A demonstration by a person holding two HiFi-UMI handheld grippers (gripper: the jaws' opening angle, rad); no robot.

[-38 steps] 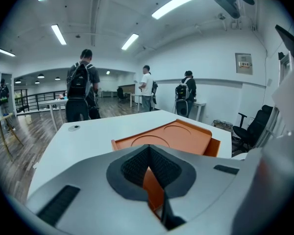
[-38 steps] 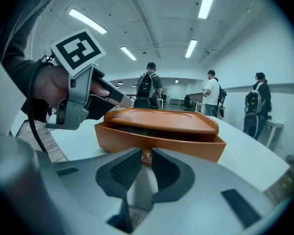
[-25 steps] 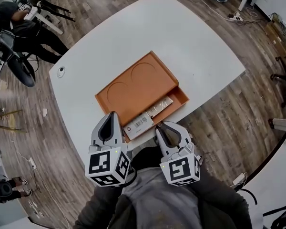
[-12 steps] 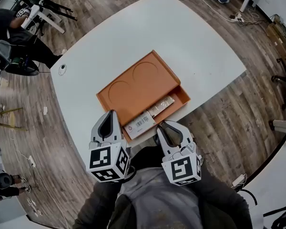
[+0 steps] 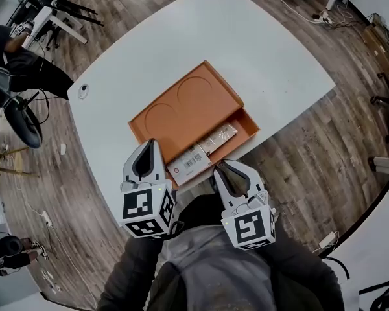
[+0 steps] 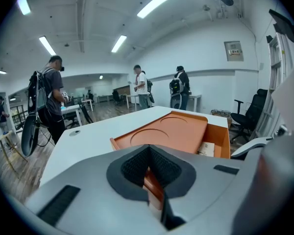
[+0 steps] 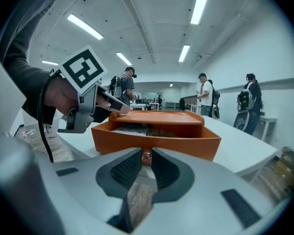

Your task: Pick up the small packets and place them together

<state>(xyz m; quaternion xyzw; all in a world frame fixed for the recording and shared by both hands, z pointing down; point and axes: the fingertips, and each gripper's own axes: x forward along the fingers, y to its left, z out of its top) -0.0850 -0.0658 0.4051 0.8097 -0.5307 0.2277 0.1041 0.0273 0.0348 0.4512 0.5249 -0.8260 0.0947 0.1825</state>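
Left gripper (image 5: 149, 144) is hovering at the table's (image 5: 259, 50) near edge, jaws closed, empty. Right gripper (image 5: 219, 166) is sitting beside it, jaws barely parted, gripping nothing. Neither is budging from a second ago. Beyond them, the packets (image 5: 189, 163) are still lying in the tray's (image 5: 181, 109) open drawer (image 5: 251, 132).

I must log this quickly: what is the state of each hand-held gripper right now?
Left hand-held gripper: closed, nothing between its jaws.
Right hand-held gripper: jaws slightly apart; whether it grips anything cannot be told.
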